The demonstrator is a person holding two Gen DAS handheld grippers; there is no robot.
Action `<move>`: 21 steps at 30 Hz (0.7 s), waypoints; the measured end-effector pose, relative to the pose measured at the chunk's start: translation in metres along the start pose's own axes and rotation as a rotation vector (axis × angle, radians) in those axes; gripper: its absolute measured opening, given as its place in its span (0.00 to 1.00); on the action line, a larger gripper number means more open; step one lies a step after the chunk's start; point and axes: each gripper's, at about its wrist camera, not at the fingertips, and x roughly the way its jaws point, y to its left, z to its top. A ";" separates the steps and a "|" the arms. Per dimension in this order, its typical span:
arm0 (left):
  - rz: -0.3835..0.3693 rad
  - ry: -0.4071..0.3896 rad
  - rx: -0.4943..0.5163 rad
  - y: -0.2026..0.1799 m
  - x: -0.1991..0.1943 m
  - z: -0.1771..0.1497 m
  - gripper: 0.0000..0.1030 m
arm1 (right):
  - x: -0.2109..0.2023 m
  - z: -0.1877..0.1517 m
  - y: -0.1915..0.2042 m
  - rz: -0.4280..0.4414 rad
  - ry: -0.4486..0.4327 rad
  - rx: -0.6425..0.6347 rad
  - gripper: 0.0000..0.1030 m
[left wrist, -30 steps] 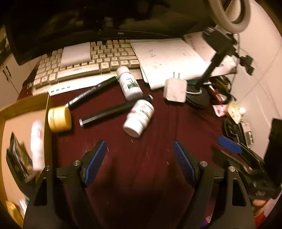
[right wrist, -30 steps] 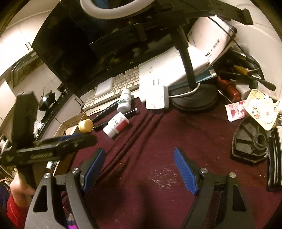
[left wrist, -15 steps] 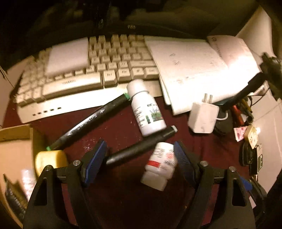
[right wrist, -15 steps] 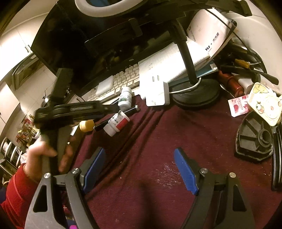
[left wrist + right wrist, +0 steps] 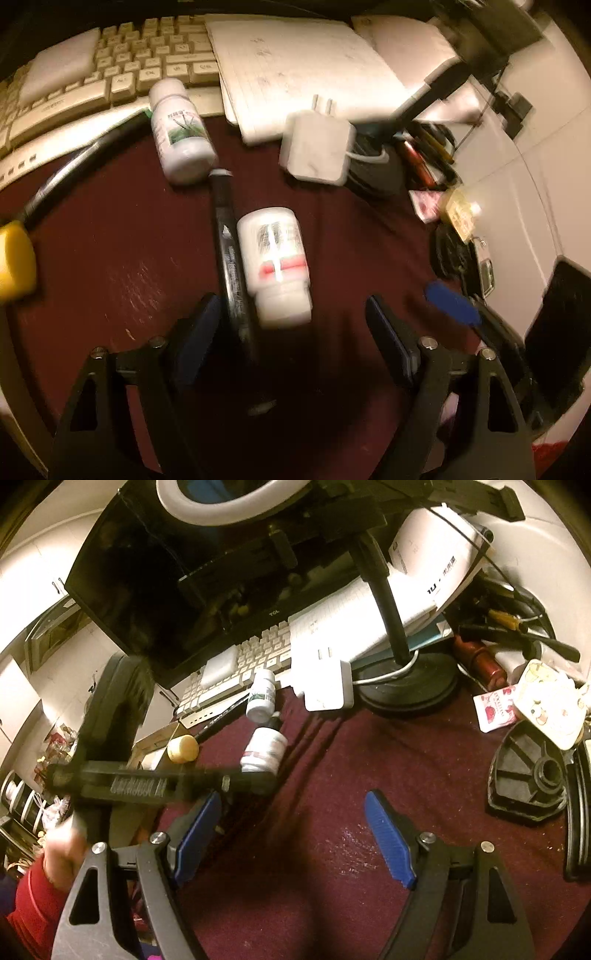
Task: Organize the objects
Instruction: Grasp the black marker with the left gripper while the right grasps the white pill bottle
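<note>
**Left gripper closing in over bottle and marker on a crowded desk**

The left gripper [image 5: 291, 332] is tilted down over the dark red cloth [image 5: 110, 240]. Its jaws are closing but not yet touching anything. Between them, near the left pad, runs a long black marker pen [image 5: 231, 266]. Just right of it lies a white pill bottle with a red band [image 5: 275, 258], cap end towards the jaws. Bare cloth remains between this bottle and the right pad.

Ahead of the jaws lie a second white bottle with a green label [image 5: 181, 133], a white plug-in charger [image 5: 317, 147] and a beige keyboard [image 5: 110, 74]. A ruled paper pad [image 5: 295, 62] overlaps the keyboard's right end. Far left of the jaws sits a yellow cap [image 5: 14, 258], with another black pen [image 5: 77, 162] curving away from it.

The right gripper [image 5: 291, 834] hangs with its jaws apart and nothing between them, above open cloth. That is the widest free area.

Only the right wrist view shows the dark monitor [image 5: 184, 583], the white ring light [image 5: 229, 502] on its black stand, a cardboard box [image 5: 155, 742] to the left, and the person's red sleeve [image 5: 33, 904]. The left wrist view is motion-blurred.
</note>
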 end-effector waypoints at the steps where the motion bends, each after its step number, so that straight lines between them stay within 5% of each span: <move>1: -0.023 -0.001 -0.016 0.000 -0.001 -0.003 0.74 | 0.000 0.000 0.000 -0.001 0.000 -0.008 0.80; 3: -0.024 -0.024 -0.034 0.003 -0.009 -0.012 0.74 | 0.000 0.000 -0.001 -0.008 0.000 -0.004 0.80; 8: 0.225 -0.089 0.032 0.000 -0.016 -0.019 0.74 | -0.001 0.009 0.001 -0.021 -0.017 -0.008 0.80; 14: 0.343 -0.109 0.085 -0.005 -0.002 -0.012 0.73 | 0.002 0.012 0.009 -0.023 -0.023 -0.007 0.80; 21: 0.425 -0.126 0.078 -0.002 0.006 0.002 0.20 | 0.007 0.014 0.009 -0.054 -0.003 -0.010 0.80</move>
